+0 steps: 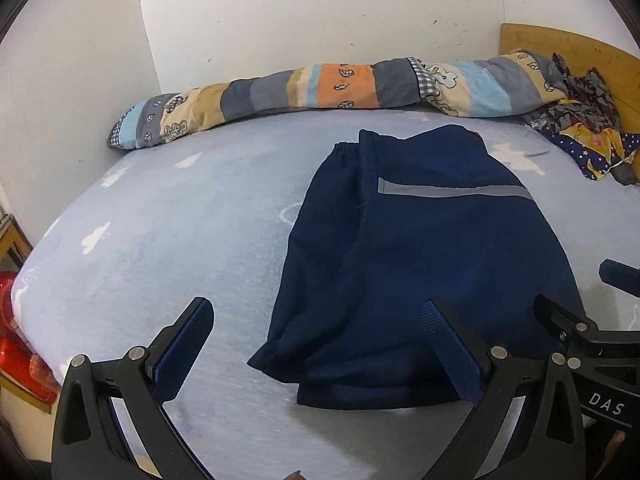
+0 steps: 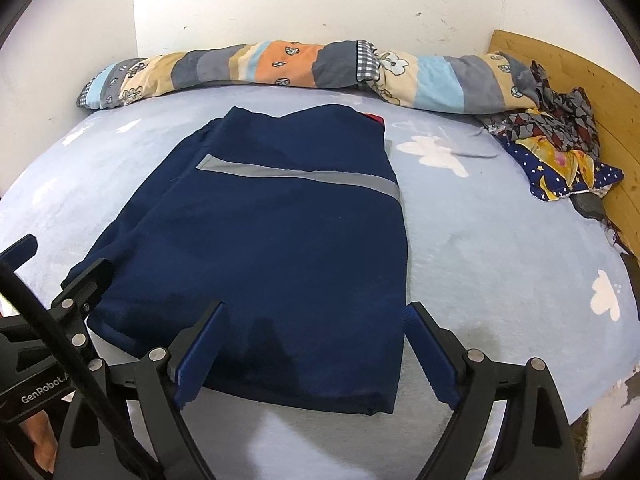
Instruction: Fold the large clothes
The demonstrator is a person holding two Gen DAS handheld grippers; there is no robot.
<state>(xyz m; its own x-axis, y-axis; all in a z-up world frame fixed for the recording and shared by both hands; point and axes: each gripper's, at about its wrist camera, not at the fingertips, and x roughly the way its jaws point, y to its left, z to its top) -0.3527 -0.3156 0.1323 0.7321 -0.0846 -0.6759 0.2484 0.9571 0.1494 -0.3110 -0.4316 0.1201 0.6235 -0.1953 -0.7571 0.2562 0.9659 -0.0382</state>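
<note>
A navy garment (image 1: 420, 248) with a grey reflective stripe lies folded into a long flat rectangle on the bed, its near hem toward me. My left gripper (image 1: 316, 310) hangs open above the hem's left corner, with one finger over bare sheet and the other over the cloth. In the right wrist view the same garment (image 2: 280, 248) fills the middle. My right gripper (image 2: 316, 312) stands wide open over the hem's right part, its pads clear of the fabric. Each gripper shows in the other's view: the right gripper (image 1: 578, 286) at the right edge, the left gripper (image 2: 62, 258) at the left edge.
The light blue cloud-print sheet (image 1: 180, 232) covers the bed. A rolled patchwork quilt (image 1: 340, 88) lies along the white back wall. Crumpled patterned clothes (image 2: 560, 148) sit by the wooden headboard (image 2: 580, 80) on the right. A red object (image 1: 12, 344) is beside the bed's left edge.
</note>
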